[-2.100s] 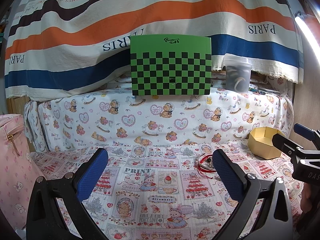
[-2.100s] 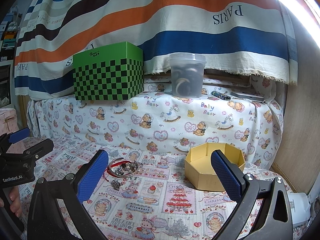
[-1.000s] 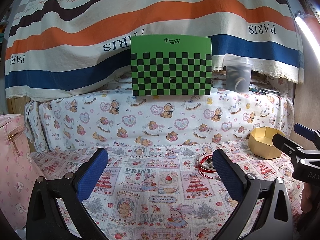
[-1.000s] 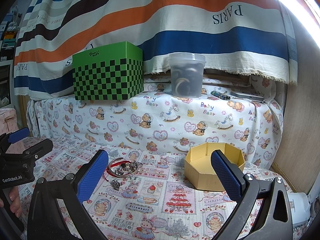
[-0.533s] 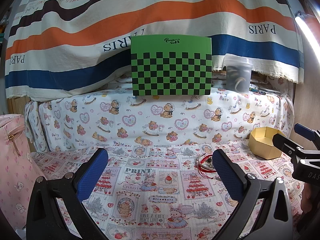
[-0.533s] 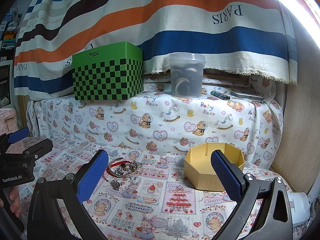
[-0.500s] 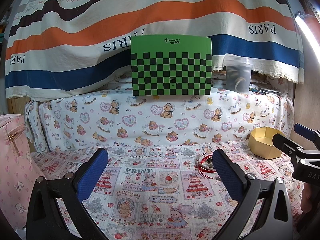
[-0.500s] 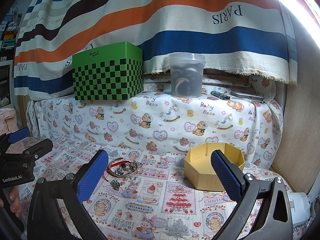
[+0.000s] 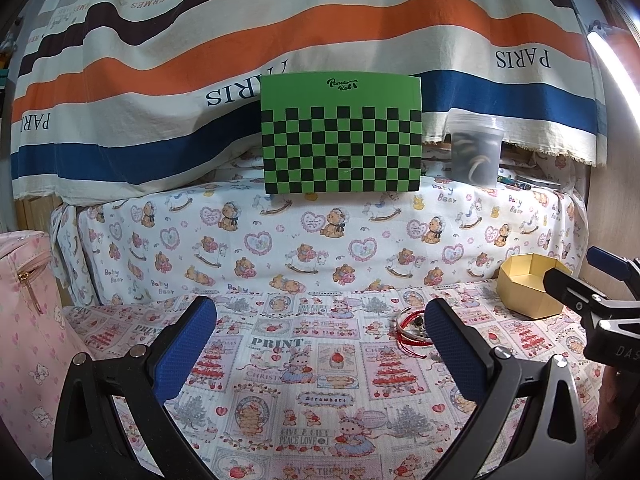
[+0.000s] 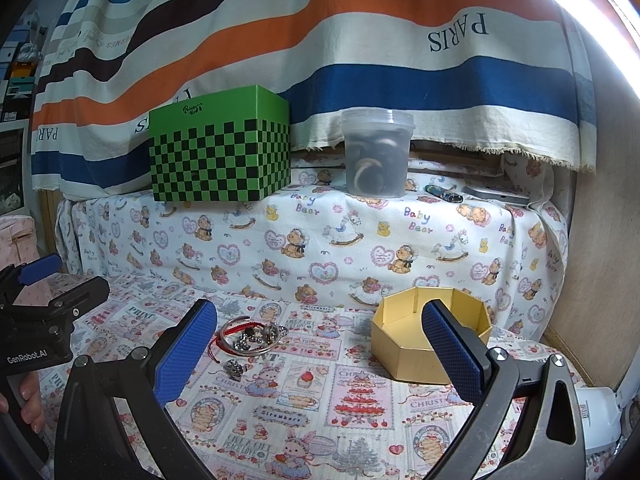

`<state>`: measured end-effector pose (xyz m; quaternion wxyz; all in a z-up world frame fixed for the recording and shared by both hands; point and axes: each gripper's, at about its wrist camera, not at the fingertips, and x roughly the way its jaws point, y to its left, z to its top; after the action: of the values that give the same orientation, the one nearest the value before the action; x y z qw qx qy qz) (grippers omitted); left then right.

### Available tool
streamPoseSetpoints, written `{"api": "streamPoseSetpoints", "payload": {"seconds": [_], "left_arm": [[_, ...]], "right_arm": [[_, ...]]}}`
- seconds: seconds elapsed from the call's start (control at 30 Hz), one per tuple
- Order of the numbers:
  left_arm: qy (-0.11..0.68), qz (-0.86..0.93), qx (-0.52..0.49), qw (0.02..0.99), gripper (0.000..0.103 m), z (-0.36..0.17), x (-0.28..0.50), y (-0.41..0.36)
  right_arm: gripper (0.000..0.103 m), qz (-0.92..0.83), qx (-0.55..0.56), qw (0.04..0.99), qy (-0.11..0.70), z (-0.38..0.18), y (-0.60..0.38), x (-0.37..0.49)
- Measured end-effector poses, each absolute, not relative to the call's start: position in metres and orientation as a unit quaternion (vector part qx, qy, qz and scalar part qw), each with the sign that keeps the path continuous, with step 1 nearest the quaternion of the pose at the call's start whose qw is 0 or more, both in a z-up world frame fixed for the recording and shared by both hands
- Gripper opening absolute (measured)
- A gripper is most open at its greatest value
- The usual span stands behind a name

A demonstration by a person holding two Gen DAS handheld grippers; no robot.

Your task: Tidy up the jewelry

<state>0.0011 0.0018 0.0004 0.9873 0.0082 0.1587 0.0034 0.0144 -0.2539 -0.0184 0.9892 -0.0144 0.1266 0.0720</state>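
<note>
A small pile of jewelry, red cord bracelets and silver pieces, lies on the printed cloth; it also shows in the left wrist view, partly behind my right finger. A separate small silver piece lies just in front of the pile. An open yellow octagonal box stands to the pile's right and looks empty; it shows in the left wrist view too. My left gripper is open and empty, above the cloth. My right gripper is open and empty, between pile and box.
A green checkered box and a lidded plastic tub stand on the raised ledge behind. A pink bag is at the far left. A wooden wall bounds the right side. A striped cloth hangs behind.
</note>
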Motion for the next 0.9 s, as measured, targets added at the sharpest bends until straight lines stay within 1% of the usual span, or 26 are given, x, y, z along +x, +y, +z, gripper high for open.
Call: {"api": "streamPoseSetpoints", "payload": {"seconds": [0.1,0.27,0.57,0.9], "left_arm": [[0.159,0.004,0.007,0.987,0.103,0.000,0.001,0.002],[0.158,0.004,0.008,0.987,0.103,0.001,0.001,0.001],[0.158,0.004,0.008,0.987,0.103,0.000,0.001,0.001],[0.155,-0.003,0.008,0.988,0.103,0.000,-0.001,0.000]], "right_arm": [[0.103,0.066,-0.011,0.989,0.132,-0.018,-0.256,0.016],[0.103,0.055,-0.013,0.991,0.119,-0.016,-0.255,0.009],[0.103,0.050,-0.008,0.988,0.145,-0.017,-0.257,0.019],[0.103,0.068,-0.021,0.988,0.140,-0.017,-0.251,0.017]]}}
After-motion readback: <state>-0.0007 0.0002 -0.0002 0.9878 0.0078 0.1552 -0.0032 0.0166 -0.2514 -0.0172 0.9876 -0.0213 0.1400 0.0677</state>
